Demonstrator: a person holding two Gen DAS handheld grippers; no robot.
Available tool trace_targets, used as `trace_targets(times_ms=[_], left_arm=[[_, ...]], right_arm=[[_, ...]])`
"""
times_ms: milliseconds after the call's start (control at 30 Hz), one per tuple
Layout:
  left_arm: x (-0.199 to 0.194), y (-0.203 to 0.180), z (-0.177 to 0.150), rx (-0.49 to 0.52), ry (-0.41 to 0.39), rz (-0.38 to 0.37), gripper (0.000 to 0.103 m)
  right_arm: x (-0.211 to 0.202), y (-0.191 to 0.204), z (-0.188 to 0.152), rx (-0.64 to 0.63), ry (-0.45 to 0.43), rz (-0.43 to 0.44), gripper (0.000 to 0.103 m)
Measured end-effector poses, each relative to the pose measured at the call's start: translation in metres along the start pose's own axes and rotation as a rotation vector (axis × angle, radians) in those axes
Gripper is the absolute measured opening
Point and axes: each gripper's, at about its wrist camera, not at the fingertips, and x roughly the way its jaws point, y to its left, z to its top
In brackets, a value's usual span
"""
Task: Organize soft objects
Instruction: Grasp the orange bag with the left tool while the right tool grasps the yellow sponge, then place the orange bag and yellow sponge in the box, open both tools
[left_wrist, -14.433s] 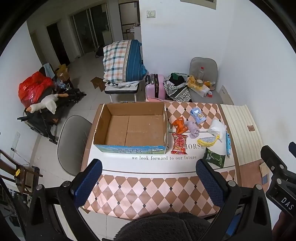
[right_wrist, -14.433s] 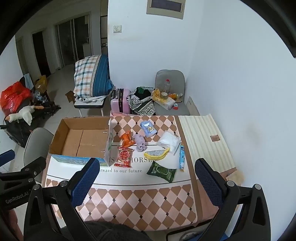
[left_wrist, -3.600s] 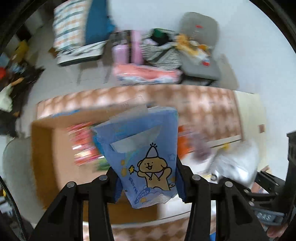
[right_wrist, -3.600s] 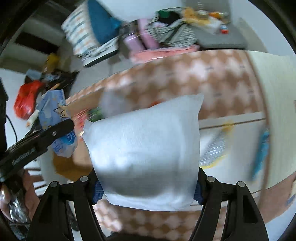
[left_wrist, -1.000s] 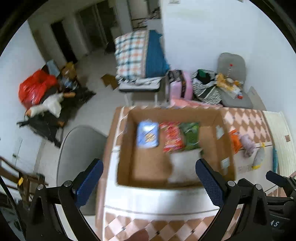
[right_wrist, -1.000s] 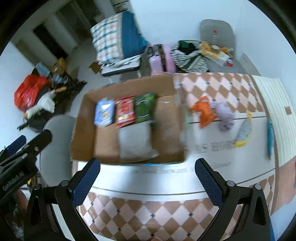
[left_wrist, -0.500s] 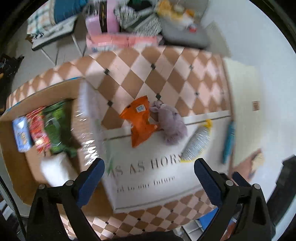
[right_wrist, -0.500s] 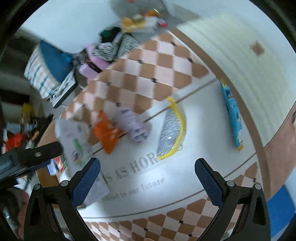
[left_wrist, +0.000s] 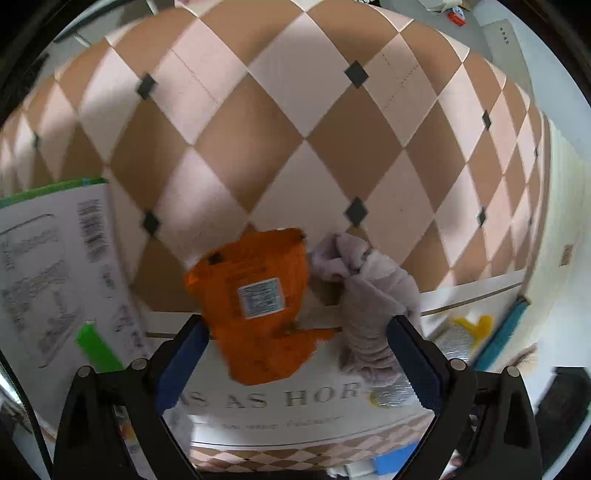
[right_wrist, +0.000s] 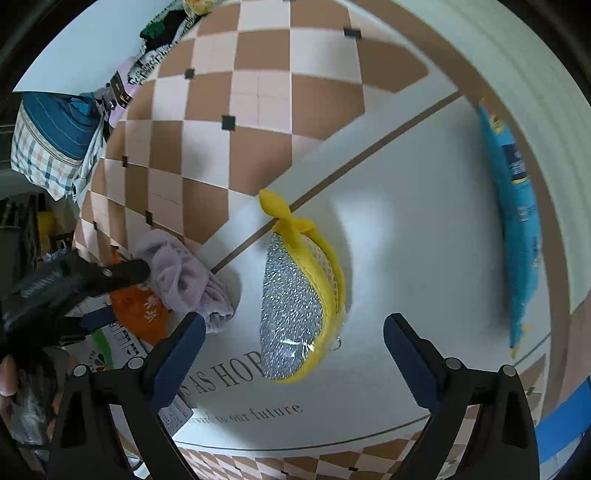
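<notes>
- On the checkered tablecloth (left_wrist: 303, 96), the left gripper (left_wrist: 295, 354) hangs spread wide over an orange packet (left_wrist: 258, 295), with a lilac cloth (left_wrist: 373, 291) just beside it.
- Over on the white strip, the right gripper (right_wrist: 291, 347) is wide apart too, framing a silver-and-yellow scrubber (right_wrist: 295, 306).
- Blue packet (right_wrist: 517, 221) lies well off to the right, nothing's grabbed yet.

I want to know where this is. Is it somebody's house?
Probably a home. There is a table with a checked tablecloth, and beyond its edge a pile of clothes and a plaid bundle of bedding. That looks like a lived-in room.
</notes>
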Motion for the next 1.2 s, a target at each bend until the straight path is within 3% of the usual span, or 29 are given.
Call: trace_targets(times_ms=[167, 300, 400, 633, 700, 767, 800, 900, 1033, 1200], left_arm=[[-0.007, -0.002, -0.005, 0.019, -0.039, 0.031, 0.099], [-0.021, 0.016, -0.02, -0.046, -0.068, -0.081, 0.099], [-0.021, 0.029, -0.028, -0.09, -0.072, -0.108, 0.088], [-0.002, 0.033, -0.01, -0.109, -0.052, -0.014, 0.066], [0.0, 0.033, -0.007, -0.102, -0.064, 0.024, 0.056], [0.002, 0.032, -0.004, -0.094, -0.071, 0.055, 0.04], [0.004, 0.03, -0.004, -0.087, -0.069, 0.071, 0.039], [0.004, 0.023, -0.006, -0.062, -0.094, 0.111, 0.033], [-0.001, -0.003, -0.015, -0.004, -0.158, 0.144, 0.031], [-0.036, -0.013, -0.056, 0.082, -0.259, 0.126, 0.031]], right_arm=[[0.016, -0.003, 0.003, 0.014, 0.024, 0.002, 0.095], [0.021, -0.005, 0.0, 0.008, 0.028, 0.006, 0.095], [0.024, -0.002, -0.002, 0.001, 0.031, 0.004, 0.095], [0.031, 0.001, -0.007, -0.007, 0.036, -0.017, 0.089], [0.033, 0.002, -0.007, -0.007, 0.033, -0.028, 0.086], [0.035, 0.004, -0.007, -0.004, 0.025, -0.039, 0.085], [0.035, 0.005, -0.007, -0.002, 0.021, -0.046, 0.082], [0.034, 0.014, -0.006, -0.007, -0.005, -0.094, 0.056], [0.025, 0.019, -0.01, -0.027, -0.03, -0.084, 0.051], [-0.004, 0.031, -0.029, -0.075, -0.074, -0.047, 0.05]])
